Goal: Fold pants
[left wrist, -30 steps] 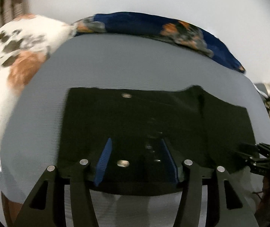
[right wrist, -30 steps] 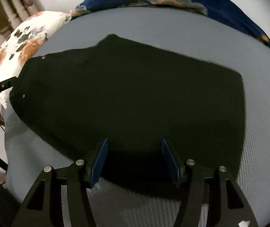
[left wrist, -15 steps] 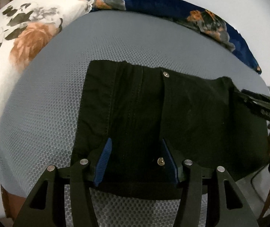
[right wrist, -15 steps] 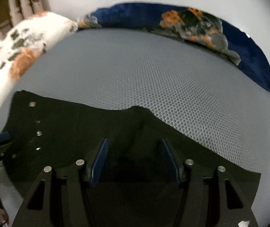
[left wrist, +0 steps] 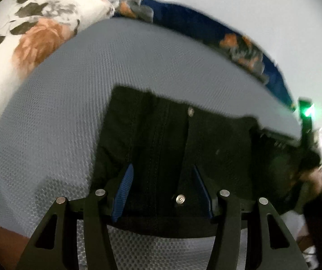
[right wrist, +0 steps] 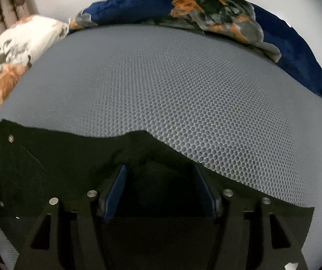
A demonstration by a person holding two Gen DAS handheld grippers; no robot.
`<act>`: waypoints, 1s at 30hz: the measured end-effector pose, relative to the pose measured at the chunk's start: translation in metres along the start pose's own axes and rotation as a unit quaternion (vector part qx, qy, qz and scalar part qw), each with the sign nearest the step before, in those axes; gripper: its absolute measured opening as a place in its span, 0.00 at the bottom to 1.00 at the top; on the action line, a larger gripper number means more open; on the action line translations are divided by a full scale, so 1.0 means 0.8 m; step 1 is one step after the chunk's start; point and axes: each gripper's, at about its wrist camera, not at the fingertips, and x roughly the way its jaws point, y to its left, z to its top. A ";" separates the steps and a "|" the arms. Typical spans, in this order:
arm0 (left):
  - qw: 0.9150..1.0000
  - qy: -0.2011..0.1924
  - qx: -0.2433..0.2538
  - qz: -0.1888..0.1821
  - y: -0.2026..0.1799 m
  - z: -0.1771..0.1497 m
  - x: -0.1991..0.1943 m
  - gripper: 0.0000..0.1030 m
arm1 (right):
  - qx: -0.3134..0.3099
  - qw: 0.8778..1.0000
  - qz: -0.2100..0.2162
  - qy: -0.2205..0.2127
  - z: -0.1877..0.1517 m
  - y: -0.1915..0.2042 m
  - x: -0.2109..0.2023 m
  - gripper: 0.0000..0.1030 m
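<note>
Black pants (left wrist: 161, 144) lie on the grey honeycomb mattress (left wrist: 70, 103), waistband with metal buttons toward me in the left wrist view. My left gripper (left wrist: 162, 180) is open, its blue pads standing over the waistband on either side of the fly. In the right wrist view the pants (right wrist: 48, 164) fill the lower left. My right gripper (right wrist: 161, 180) is open, low over a rumpled part of the fabric near its far edge. The right gripper's body with a green light (left wrist: 305, 121) shows at the right of the left wrist view.
A white floral pillow (left wrist: 25, 29) lies at the far left of the mattress. A dark blue floral blanket (right wrist: 206, 6) runs along the far edge against a white wall. The mattress beyond the pants (right wrist: 183, 85) is bare grey mesh.
Both grippers have dropped lower and closer over the pants. The right view swung from the whole garment to its far edge. Both stay open.
</note>
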 end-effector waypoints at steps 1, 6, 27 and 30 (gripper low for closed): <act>1.000 -0.015 -0.005 -0.007 0.007 0.005 -0.013 0.53 | 0.009 1.000 0.010 -0.007 0.001 -0.003 -0.008 0.57; 0.998 -0.022 -0.032 -0.042 0.057 0.025 -0.036 0.54 | 0.042 0.997 0.050 -0.029 0.002 -0.018 -0.040 0.58; 0.967 0.110 -0.034 -0.227 0.150 0.026 0.057 0.54 | 0.111 0.991 0.038 0.060 -0.069 -0.038 -0.056 0.59; 0.961 0.111 -0.035 -0.249 0.151 0.031 0.066 0.54 | 0.112 0.992 0.022 0.061 -0.063 -0.039 -0.060 0.59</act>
